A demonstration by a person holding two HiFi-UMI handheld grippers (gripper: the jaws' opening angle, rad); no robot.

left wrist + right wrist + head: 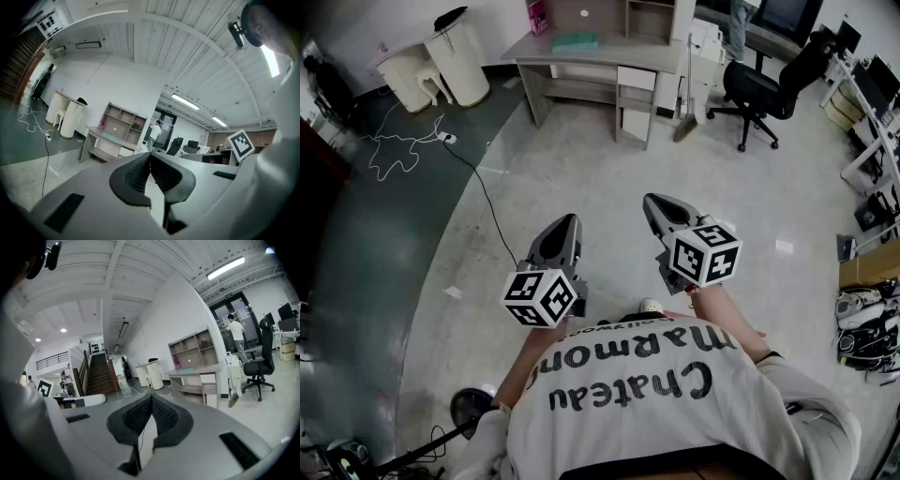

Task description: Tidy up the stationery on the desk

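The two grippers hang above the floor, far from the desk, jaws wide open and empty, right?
No: the jaws are shut, as each gripper view shows. The left gripper and right gripper are empty, above the floor, far from the desk.

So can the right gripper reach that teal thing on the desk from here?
Probably not: the right gripper is shut, and the desk with the teal item stands far across bare floor.

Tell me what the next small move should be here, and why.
Probably step forward toward the desk. It stands across the open floor, well out of reach of both tongs. The left tongs and the right tongs are shut and empty, held out in mid-air, so nothing can be tidied from here.
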